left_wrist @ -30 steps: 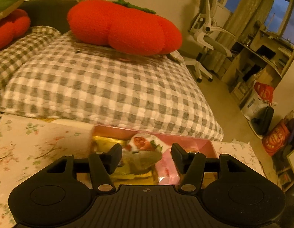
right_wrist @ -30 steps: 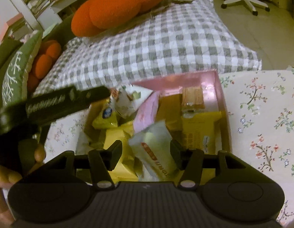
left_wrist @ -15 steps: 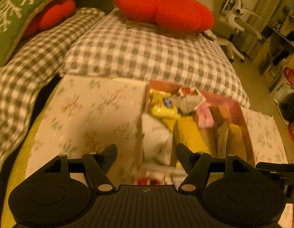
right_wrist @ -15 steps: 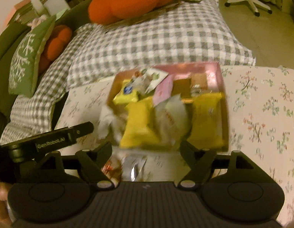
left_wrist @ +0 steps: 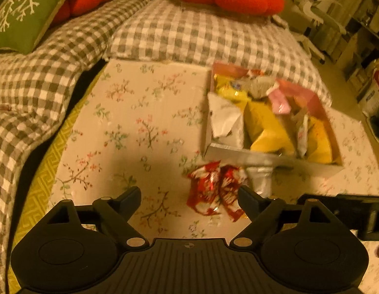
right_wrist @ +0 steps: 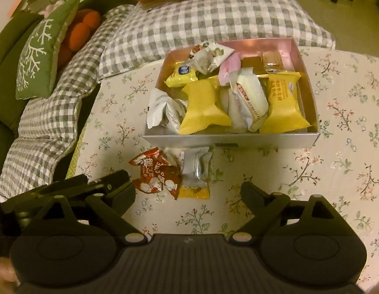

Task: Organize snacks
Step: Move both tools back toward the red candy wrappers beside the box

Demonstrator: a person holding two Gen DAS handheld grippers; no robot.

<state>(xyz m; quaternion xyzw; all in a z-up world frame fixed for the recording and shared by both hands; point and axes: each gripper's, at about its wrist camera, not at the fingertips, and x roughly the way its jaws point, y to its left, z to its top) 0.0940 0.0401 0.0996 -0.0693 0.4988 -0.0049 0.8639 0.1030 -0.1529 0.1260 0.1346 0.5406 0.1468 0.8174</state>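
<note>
Snacks: red packet (right_wrist: 156, 175) and white packet (right_wrist: 195, 169) lie side by side on floral surface (right_wrist: 336, 171), just in front of pink box (right_wrist: 309, 93) full of wrapped snacks. My left hand-held gripper (left_wrist: 189, 196) and right hand-held gripper (right_wrist: 188, 192) have both just been opening; jaws spread, nothing pinched.

A home living room: checked cushions (left_wrist: 201, 36), green pillow (right_wrist: 40, 58), floral tablecloth (right_wrist: 336, 171).
</note>
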